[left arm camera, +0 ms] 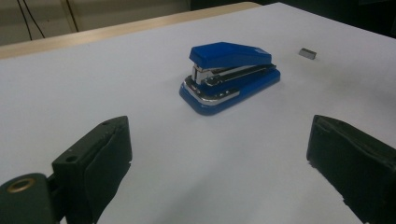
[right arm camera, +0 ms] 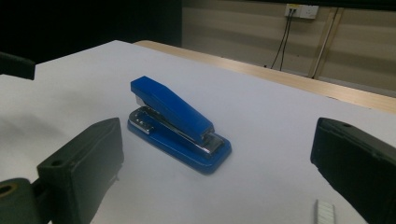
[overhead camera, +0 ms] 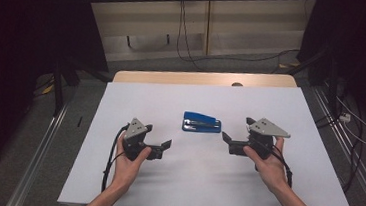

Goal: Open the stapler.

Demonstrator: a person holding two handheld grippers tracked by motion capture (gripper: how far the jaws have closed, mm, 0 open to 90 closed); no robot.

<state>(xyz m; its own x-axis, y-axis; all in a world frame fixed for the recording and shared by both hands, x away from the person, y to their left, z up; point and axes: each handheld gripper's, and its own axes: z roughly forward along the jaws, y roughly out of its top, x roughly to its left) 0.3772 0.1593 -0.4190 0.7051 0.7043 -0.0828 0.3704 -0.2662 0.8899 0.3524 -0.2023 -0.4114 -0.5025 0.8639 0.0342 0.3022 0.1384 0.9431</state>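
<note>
**Blue stapler lies between two open grippers on a white table**

We look down on a white table top (overhead camera: 194,184) with a strip of pale wood along its far edge, set in a dim room with grey carpet, black drapes at either side and a light panelled wall behind, where cables hang from a socket. Metal rails run along the floor on both sides of the table.

The blue stapler (overhead camera: 201,123) lies flat on its base, ahead of both grippers and between them, touching neither. Its long axis runs across the table, roughly along the line from one gripper to the other. In the left gripper view the stapling mouth, with its chrome nose, points toward that gripper and the hinged end away; in the right gripper view the hinged end sits nearer and the mouth farther.

We hold the left gripper (overhead camera: 164,146) low over the table, jaws spread wide and with nothing between them, aimed toward the stapler. The right gripper (overhead camera: 227,139) faces it from the other side, jaws equally wide apart and holding nothing.

A small strip of staples (left arm camera: 307,53) lies on the table beyond the stapler as the left gripper sees it, close under the right gripper's jaws.
</note>
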